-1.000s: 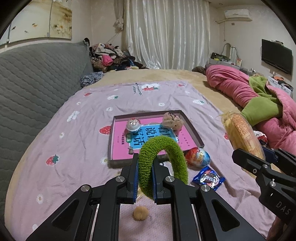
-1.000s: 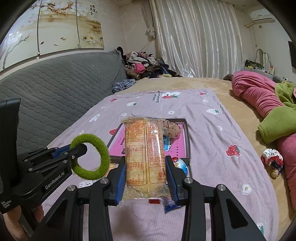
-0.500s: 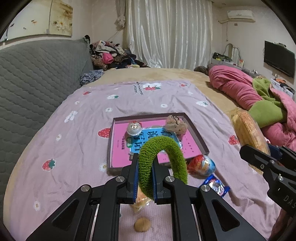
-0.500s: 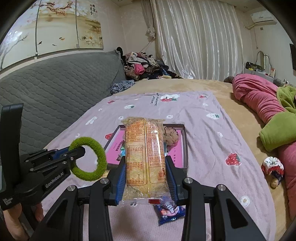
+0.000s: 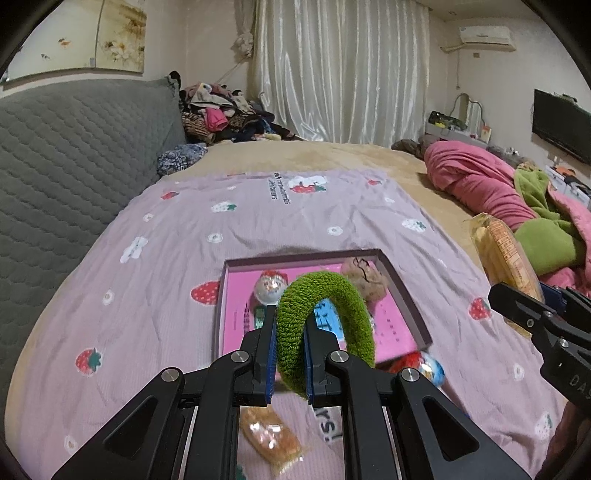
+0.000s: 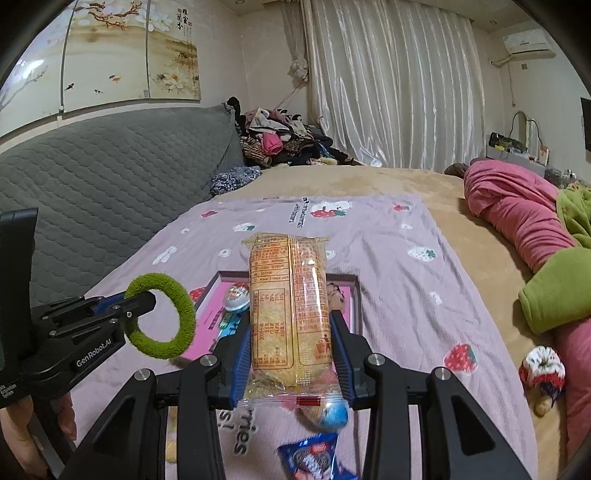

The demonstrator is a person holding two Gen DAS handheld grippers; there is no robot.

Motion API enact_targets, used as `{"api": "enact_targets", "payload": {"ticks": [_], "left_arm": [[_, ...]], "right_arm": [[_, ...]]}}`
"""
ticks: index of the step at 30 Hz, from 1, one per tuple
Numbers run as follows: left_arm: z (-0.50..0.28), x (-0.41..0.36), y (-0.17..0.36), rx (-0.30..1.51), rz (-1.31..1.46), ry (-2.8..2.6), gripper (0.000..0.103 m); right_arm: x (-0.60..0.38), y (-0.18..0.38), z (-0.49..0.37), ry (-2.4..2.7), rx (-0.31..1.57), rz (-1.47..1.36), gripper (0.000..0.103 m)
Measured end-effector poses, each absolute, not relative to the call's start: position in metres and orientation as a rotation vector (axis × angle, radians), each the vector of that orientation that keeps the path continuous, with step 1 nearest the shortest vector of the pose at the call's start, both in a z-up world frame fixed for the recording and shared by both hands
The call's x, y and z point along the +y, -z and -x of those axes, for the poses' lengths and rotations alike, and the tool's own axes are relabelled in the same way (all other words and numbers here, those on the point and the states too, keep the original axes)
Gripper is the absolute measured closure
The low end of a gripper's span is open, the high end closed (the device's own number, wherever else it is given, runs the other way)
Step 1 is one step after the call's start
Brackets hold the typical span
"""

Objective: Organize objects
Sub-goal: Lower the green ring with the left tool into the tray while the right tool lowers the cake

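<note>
Left wrist view: the left gripper (image 5: 290, 354) has its jaws pinching a fuzzy green hair ring (image 5: 325, 325), upright, over the near edge of the shallow pink-lined box (image 5: 406, 284) on the lilac strawberry-print bed sheet (image 5: 177, 258). The right gripper (image 6: 291, 354) clamps a clear-wrapped yellow biscuit packet (image 6: 288, 306), likely box-bound too. Box floor beyond the plush brown toy (image 5: 365, 280) looks free; loose snacks crowd its near edge.

A wide bed (image 5: 332, 158) with a tan cover fills the room, backed by a grey quilted headboard (image 5: 74, 155). Pale shiny curtains (image 6: 399, 92) hang across the far wall, with an air conditioner (image 5: 485, 35) high beside them. A floral painting (image 6: 110, 59) hangs above the headboard, and a dark television (image 5: 561, 125) is mounted on the right wall.
</note>
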State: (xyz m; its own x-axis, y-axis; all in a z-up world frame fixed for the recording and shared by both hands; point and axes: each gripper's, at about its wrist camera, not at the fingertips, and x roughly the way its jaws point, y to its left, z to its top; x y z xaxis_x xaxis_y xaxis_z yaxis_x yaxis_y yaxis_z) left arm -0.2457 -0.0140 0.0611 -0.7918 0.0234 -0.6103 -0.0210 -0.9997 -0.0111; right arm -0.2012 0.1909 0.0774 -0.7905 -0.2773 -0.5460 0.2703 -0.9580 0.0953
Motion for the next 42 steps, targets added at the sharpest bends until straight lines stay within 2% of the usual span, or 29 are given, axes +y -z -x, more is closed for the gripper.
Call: {"api": "enact_targets", "payload": {"ticks": [9, 18, 28, 42], "left_arm": [[0.293, -0.033, -0.049, -0.057, 0.999, -2.974, 0.091], [0.334, -0.047, 0.006, -0.136, 1.064, -2.945, 0.091], [0.349, -0.053, 0.061, -0.124, 1.162, -2.916, 0.091], [0.36, -0.064, 0.092, -0.107, 1.325, -2.861, 0.089]], "right_arm": [[0.187, -0.057, 0.249, 2.726, -0.04, -0.832, 0.063], [0.185, -0.016, 0.293, 2.732, -0.054, -0.859, 0.063], [0.177, 0.034, 0.312, 2.677, 0.005, -0.98, 0.063], [0.174, 0.072, 0.328, 2.648, 0.097, -1.186, 0.063]]}}
